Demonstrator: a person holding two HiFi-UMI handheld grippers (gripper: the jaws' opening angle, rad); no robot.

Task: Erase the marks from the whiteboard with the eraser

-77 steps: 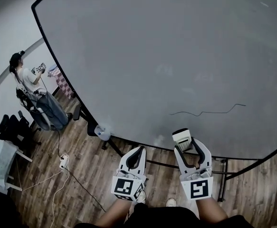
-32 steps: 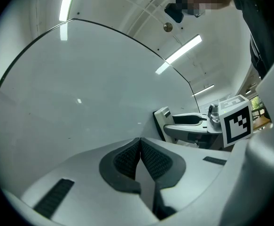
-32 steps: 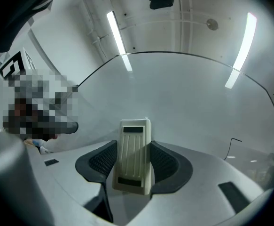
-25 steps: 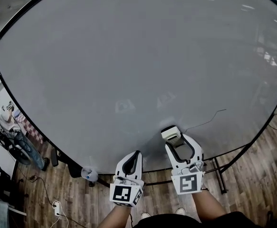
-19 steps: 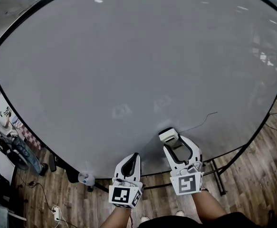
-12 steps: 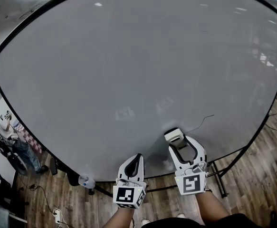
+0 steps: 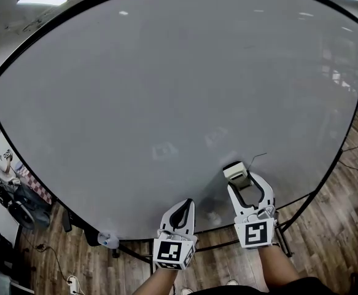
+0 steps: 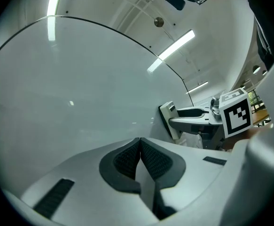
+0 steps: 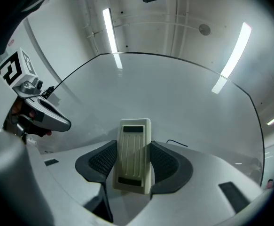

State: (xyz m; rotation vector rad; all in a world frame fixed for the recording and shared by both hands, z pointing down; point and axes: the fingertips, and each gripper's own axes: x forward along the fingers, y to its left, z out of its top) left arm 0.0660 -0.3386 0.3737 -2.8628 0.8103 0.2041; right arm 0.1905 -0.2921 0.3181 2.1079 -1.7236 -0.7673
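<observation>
The whiteboard (image 7: pixel 166 91) fills your view. Your left gripper (image 7: pixel 183 206) hangs near its lower edge, jaws clenched on nothing. Your right gripper (image 7: pixel 245 182) grasps the eraser (image 7: pixel 236 171), held at the board just beside a short dark mark (image 7: pixel 259 157).

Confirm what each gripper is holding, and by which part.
Right gripper is shut on the eraser, pads clamping its two long sides, the far end sticking out past them. Left gripper holds nothing; its jaws are shut together.
</observation>
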